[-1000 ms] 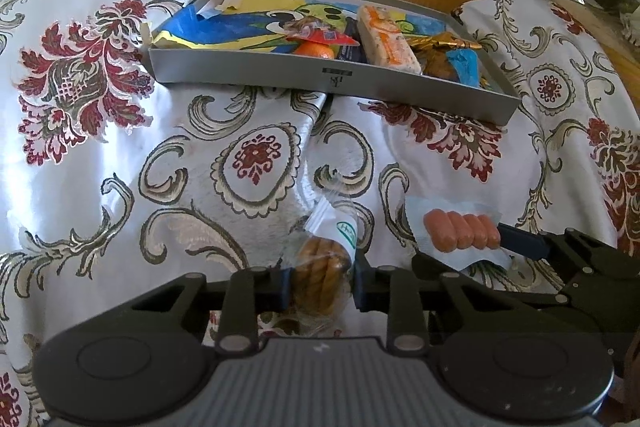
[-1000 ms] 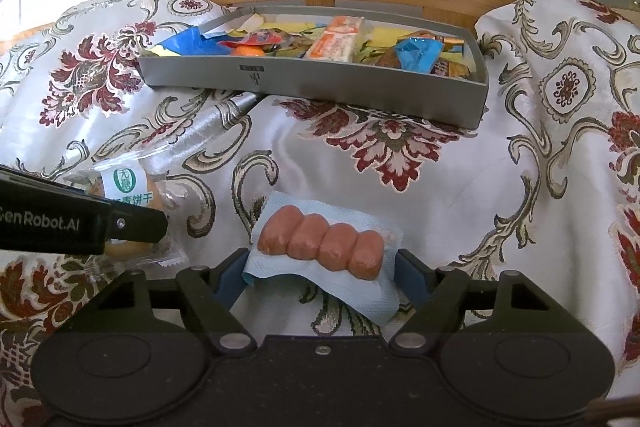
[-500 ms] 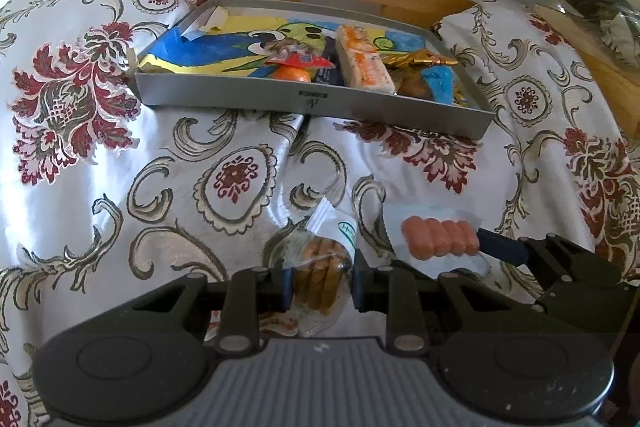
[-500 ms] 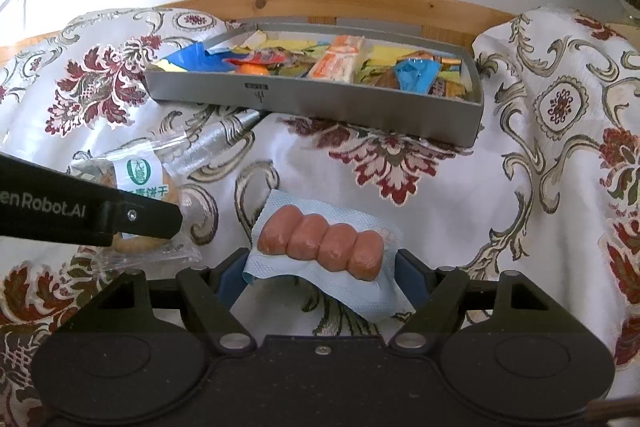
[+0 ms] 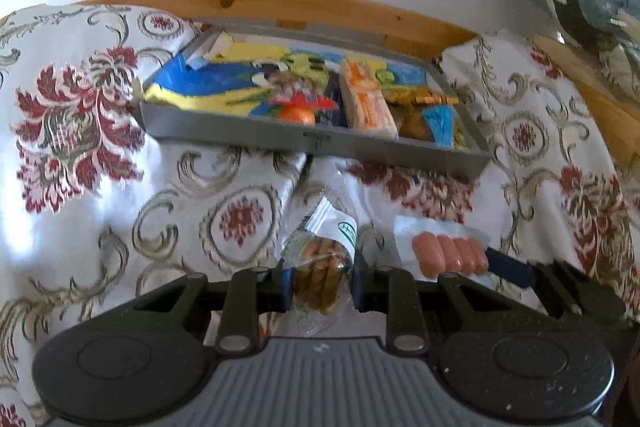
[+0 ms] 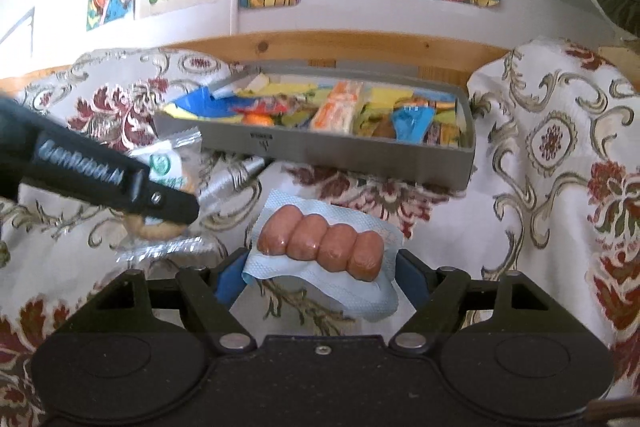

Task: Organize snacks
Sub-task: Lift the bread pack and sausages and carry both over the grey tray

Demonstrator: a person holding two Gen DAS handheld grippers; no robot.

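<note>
Left claw [image 5: 318, 291] clamped on clear biscuit packet [image 5: 322, 263], packet standing up between the fingers, lifted clear of floral cloth [image 5: 120, 195]. Right claw [image 6: 318, 273], just beside it, gripping sausage pack [image 6: 320, 247] by both ends, also off the cloth. Grey tray [image 6: 320, 151] of snacks sits ahead of both against wooden rail [image 6: 340, 45], already crowded; open cloth between claws and tray's near wall.

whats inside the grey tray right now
The shallow grey tray holds a loose pile of wrapped snacks: a blue-and-yellow cartoon bag, an orange-and-white packet and a small blue wrapper. They cover its floor, so anything underneath stays hidden.
</note>
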